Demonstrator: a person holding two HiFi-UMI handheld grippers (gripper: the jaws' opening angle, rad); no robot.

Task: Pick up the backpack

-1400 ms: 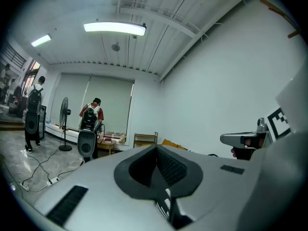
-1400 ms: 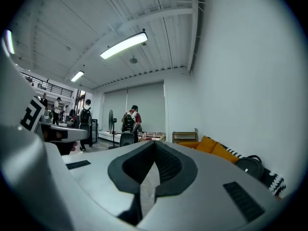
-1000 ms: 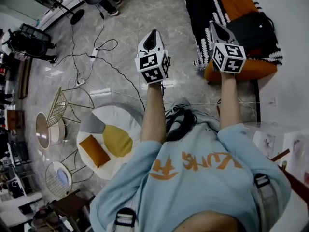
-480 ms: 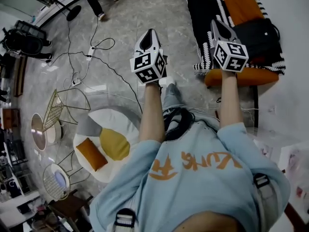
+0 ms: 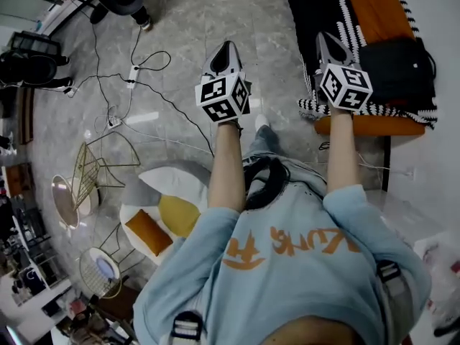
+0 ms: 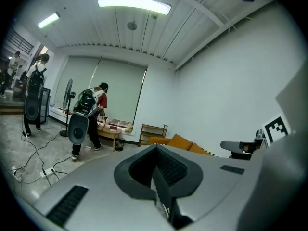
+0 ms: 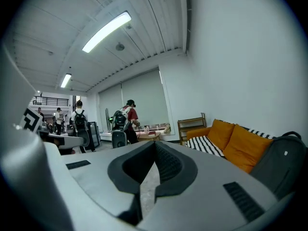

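A black backpack [image 5: 401, 69] lies on the orange sofa [image 5: 374, 124] at the head view's upper right, and its edge shows as a dark grey bulge [image 7: 281, 165] at the right of the right gripper view. My right gripper [image 5: 325, 43] hangs just left of the backpack, over the sofa's striped blanket [image 5: 316, 13], shut and empty. My left gripper [image 5: 226, 51] is held out over the marble floor, well left of the sofa, also shut with nothing in it. Both point about level into the room.
Cables and a power strip [image 5: 134, 72] trail over the floor ahead on the left. A round white chair with yellow and orange cushions [image 5: 162, 218] and wire-frame side tables [image 5: 97, 167] stand at my left. Other people [image 6: 89, 117] with backpacks work by the far curtain.
Both grippers and I have moved forward and closer to the sofa; the backpack now lies right beside the right gripper. The jaws stayed shut.
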